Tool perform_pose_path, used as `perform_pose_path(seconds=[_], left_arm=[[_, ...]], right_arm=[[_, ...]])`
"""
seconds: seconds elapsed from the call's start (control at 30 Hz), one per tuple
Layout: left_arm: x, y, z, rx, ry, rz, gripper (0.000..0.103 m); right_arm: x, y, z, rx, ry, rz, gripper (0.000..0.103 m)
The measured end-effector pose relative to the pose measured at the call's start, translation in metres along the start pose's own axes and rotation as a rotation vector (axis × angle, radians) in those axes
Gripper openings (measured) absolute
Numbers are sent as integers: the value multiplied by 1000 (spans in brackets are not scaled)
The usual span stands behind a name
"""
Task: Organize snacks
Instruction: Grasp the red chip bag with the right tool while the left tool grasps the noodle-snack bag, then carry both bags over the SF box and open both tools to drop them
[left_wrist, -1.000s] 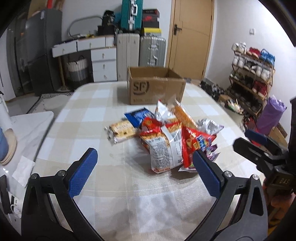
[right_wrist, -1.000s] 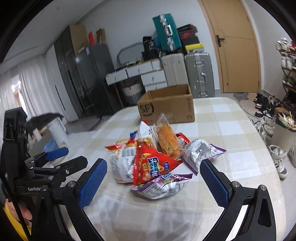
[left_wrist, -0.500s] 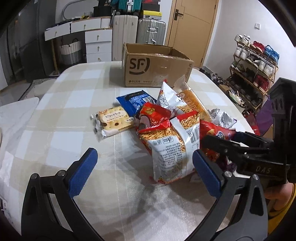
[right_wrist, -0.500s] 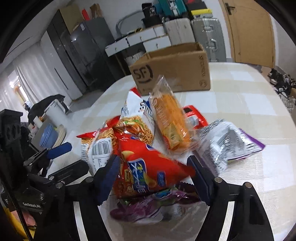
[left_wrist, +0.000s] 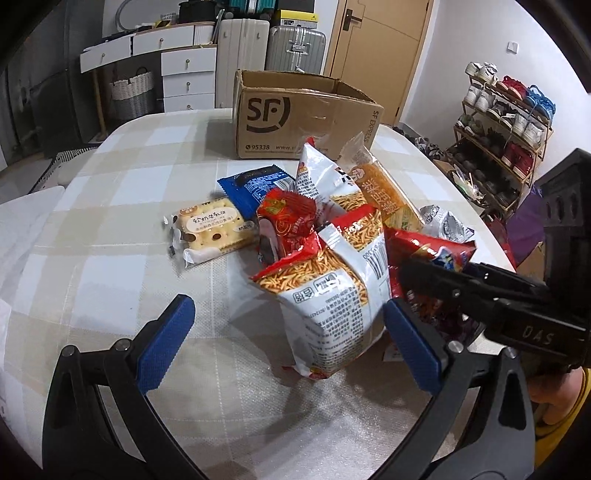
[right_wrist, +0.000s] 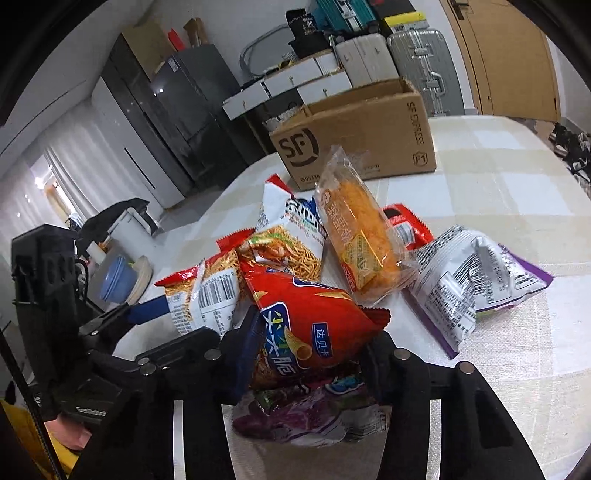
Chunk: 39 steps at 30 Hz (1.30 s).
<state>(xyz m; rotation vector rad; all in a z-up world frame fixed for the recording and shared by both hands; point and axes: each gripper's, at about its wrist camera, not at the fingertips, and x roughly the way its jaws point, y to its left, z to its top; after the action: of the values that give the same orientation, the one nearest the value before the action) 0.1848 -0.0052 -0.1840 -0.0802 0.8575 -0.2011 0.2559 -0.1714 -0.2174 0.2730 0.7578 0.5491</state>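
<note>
Snack packs lie heaped on a checked table in front of an open SF cardboard box. My left gripper stands open low over the cloth, its right pad beside a white-and-red noodle snack bag. A biscuit pack and a blue pack lie to the left of the heap. My right gripper is closing its jaws, and both pads touch the red chip bag between them. A purple bag lies under it.
An orange cake pack and a silver-purple bag lie just behind the red bag. A shoe rack stands right of the table, suitcases and drawers behind the box. Blue bowls sit on a side table at left.
Both grippers came down and forward to the heap. The right jaws narrowed from wide apart onto the red chip bag. The left jaws stayed wide.
</note>
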Motion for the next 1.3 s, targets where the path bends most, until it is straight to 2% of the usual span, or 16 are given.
perform_pose_path(seconds=[0.2,0.47,0.5,0.53,0.6,0.73,0.83,1.0,1.3], left_arm=[[-19,-5,-9,-5,2,12,102],[-6,-18,-3,-16,45,37,102],[-3,-19,-2,-21,52,39,97],[1,-19,-2,-23,66,38,80],[8,-20,-2,-24,107,15,62],[4,-22,-3,-7,96,36,49],[-3,-21,-7,4,96,11,43],[-20,-12,-13,2,81,-17,43],[-82,14,-11,-34,-30,-94,42]], right_arm=[[-30,-1,-2,32,-97,67,48],[-70,-12,-5,58,-250,174,48],[-72,-14,-6,65,-252,179,48],[-73,-15,-7,67,-252,181,48],[-75,-18,-8,72,-253,181,48],[-80,-20,-12,71,-255,180,48],[-82,-20,-13,72,-258,170,48],[-90,-10,-14,55,-279,165,48],[-112,23,-8,10,-311,158,48]])
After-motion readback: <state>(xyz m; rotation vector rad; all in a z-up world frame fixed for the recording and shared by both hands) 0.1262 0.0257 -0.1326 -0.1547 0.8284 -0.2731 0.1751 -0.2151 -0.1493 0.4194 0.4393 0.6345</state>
